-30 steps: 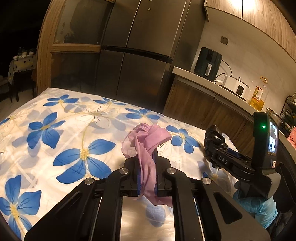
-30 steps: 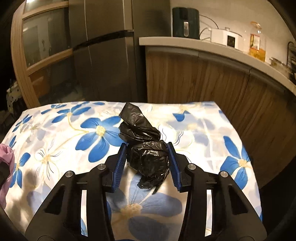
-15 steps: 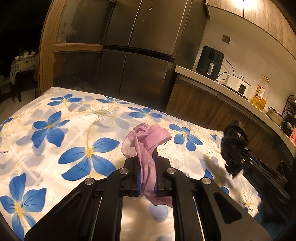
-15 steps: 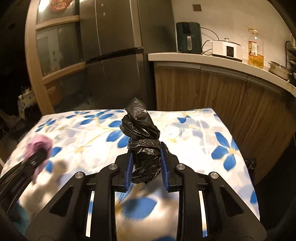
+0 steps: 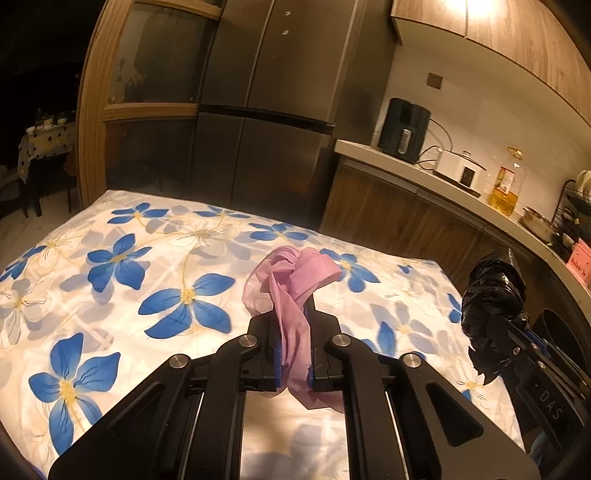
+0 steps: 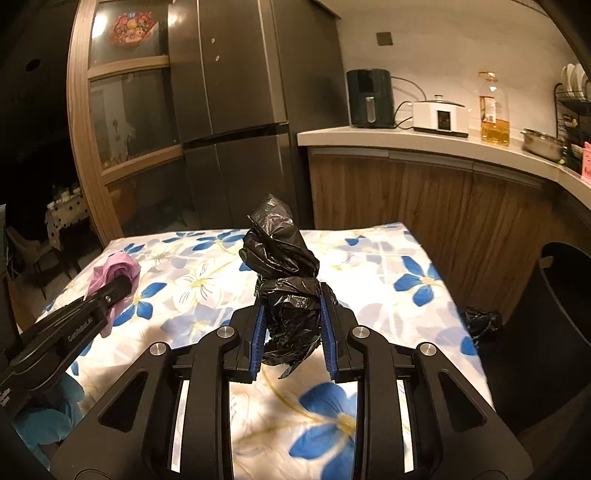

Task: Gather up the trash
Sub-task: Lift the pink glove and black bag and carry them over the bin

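Left gripper [image 5: 293, 332]: raised over flowered tablecloth [image 5: 122, 295], pointing forward toward the refrigerator [image 5: 273, 110]; jaws narrow, clamped on crumpled pink plastic bag [image 5: 291, 284], upper part bunched above the blue pads, tail hanging below and behind them. Right gripper [image 6: 291, 332]: raised over the same cloth nearer its right edge, pointing toward the wooden counter cabinets [image 6: 424, 192]; jaws moderately apart, pressed on both sides of crumpled black plastic bag [image 6: 284, 280], top twisted upward above the fingers, lower scrap dangling beneath. Both bags off the cloth, carried in the air. Left wrist view only: right gripper seen from its side at right edge, black bag at its tip; upper wall cabinets [image 5: 498, 33] with bright lamp glare. Right wrist view only: left gripper seen from its side at left edge, pink bag at its tip; teal-gloved hand [image 6: 48, 413] at lower left behind that tool; dark round bin [image 6: 554, 314] standing on the floor just beside the table's right edge; second black bag scrap [image 6: 482, 323] near the bin's left side, by the cloth's edge, whether touching the bin cannot be told; red ornament [image 6: 131, 26] on the glass cabinet door. Common to both views: air fryer [image 6: 369, 98], white cooker [image 6: 439, 116], oil bottle [image 6: 493, 110], metal pot [image 6: 543, 144] on the countertop.
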`<state>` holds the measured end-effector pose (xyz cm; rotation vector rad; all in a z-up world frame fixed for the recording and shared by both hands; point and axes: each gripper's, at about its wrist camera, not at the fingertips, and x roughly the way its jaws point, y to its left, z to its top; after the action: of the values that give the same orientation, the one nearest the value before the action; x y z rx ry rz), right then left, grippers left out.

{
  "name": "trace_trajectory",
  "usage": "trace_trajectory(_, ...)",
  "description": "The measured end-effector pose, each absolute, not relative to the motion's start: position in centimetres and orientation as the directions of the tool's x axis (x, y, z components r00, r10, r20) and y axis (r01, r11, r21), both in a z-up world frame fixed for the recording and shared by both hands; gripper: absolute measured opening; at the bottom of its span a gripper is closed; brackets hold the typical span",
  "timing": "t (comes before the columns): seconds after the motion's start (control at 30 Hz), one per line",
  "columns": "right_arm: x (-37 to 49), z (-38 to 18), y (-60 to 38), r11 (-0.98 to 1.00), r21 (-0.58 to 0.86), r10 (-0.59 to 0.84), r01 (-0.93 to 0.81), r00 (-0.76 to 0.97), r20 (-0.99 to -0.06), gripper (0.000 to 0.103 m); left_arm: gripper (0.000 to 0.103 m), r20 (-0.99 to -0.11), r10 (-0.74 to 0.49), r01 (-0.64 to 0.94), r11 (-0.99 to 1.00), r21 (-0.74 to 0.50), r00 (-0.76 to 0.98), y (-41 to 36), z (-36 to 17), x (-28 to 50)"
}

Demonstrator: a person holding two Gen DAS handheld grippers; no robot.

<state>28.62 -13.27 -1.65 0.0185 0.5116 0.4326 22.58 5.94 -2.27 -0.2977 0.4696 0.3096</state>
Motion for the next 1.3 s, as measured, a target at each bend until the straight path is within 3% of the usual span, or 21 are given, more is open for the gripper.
trace_trajectory(0.63, 25.8, 0.7, -26.5, 0.974, 0.152, 0.214, -0.166, 0.893, -0.397, 0.026, 0.009, -0.428, -0.041, -0.024, 0.989, -0.146, 0.903, -9.0, 1.2, 25.8)
trace_trajectory(1.3, 24.5, 2.2, -40.7, 0.979, 0.173, -0.044, 0.111, 0.935, -0.353, 0.026, 0.009, -0.373, -0.316, 0.308, 0.948, -0.083, 0.872, -24.8, 3.8, 28.9)
